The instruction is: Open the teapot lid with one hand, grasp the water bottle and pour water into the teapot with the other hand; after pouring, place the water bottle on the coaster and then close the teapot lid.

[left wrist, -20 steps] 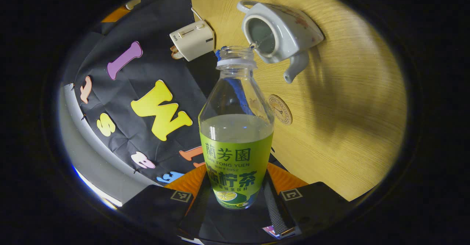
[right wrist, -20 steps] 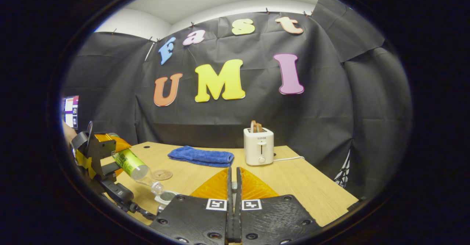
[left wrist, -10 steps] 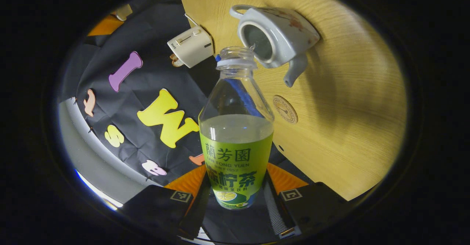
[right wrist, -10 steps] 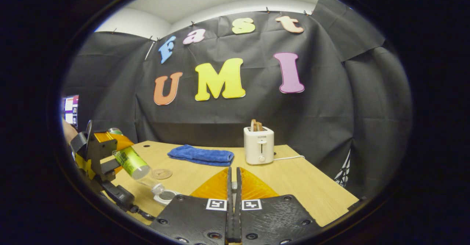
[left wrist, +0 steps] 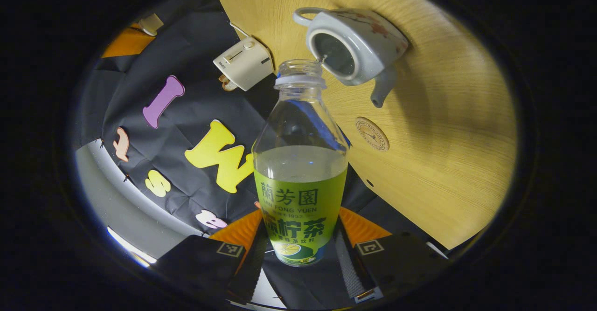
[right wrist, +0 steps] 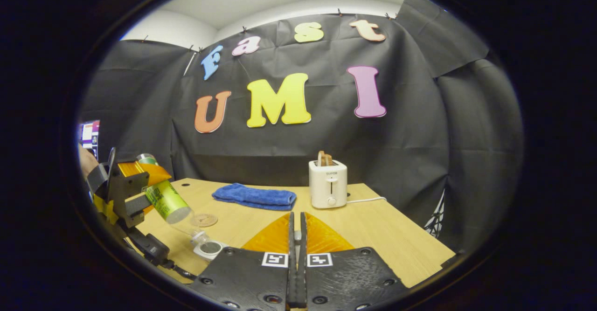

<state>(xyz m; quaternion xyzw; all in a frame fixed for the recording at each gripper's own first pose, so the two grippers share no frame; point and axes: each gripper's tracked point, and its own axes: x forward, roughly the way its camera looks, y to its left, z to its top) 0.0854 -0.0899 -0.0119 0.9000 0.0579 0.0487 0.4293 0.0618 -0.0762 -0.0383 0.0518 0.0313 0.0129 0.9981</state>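
the wooden table (right wrist: 373, 227) carries a toaster (right wrist: 328, 183) and blue towel (right wrist: 254, 196); left gripper (left wrist: 301, 255) clamps the tilted water bottle (left wrist: 300, 180), right gripper (right wrist: 296, 259) fingers closed together.

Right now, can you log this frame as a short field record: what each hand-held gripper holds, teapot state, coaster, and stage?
left hand-held gripper: shut on the clear plastic bottle with green label, tilted, mouth at the pot opening
right hand-held gripper: fingers together; lid not visible
white ceramic teapot: lid off
round cork coaster: bare
stage: pouring
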